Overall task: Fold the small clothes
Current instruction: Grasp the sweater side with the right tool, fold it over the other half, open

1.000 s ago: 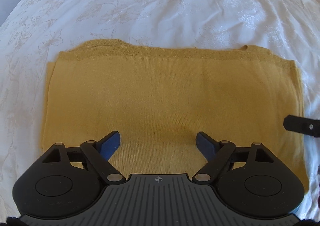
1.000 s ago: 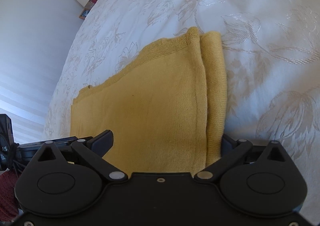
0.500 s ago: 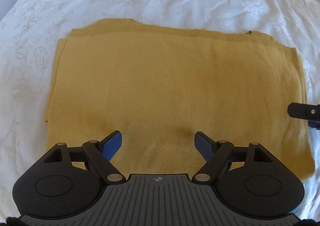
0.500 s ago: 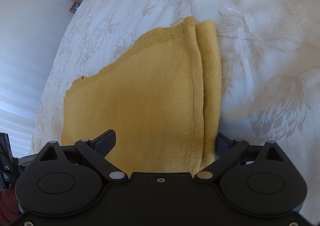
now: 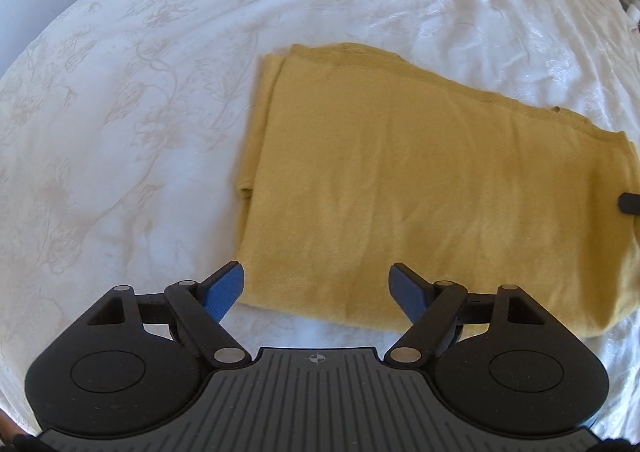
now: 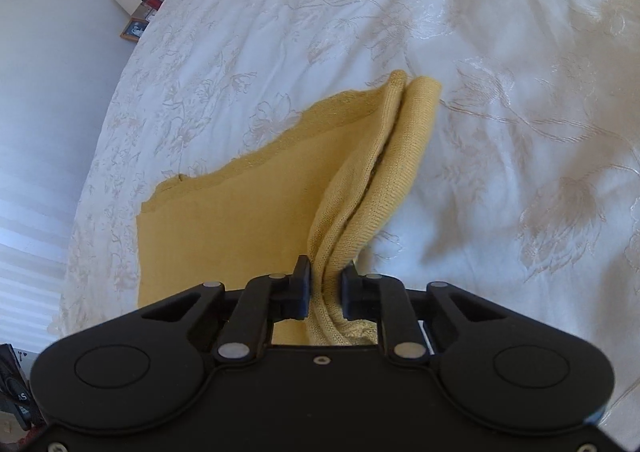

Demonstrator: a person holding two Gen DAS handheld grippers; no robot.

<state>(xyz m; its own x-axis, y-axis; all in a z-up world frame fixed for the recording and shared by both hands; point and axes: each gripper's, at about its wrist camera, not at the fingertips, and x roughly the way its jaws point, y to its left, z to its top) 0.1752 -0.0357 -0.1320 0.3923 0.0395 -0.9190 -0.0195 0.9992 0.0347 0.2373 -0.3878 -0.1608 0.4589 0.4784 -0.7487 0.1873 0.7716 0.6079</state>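
We see a folded mustard-yellow knit garment (image 5: 420,188) lying on a bed covered with a white bedspread (image 5: 120,132) woven with a pale floral pattern. Our left tongs (image 5: 316,286) stand wide apart with nothing between their blue fingertips (image 5: 224,290), hovering over the garment's near edge (the left fingertip sits just at the cloth's near left corner). Our right tongs (image 6: 325,290) are pinched closed on the garment (image 6: 224,236) at its right side, and the gripped layers rise from the bedspread (image 6: 500,132) in a tented ridge that runs away toward the far corner. The rest of the cloth lies flat. In the left wrist view a dark tip of the right tongs shows at the garment's right edge. Beyond the bed, a framed picture (image 6: 134,29) stands near a wall.
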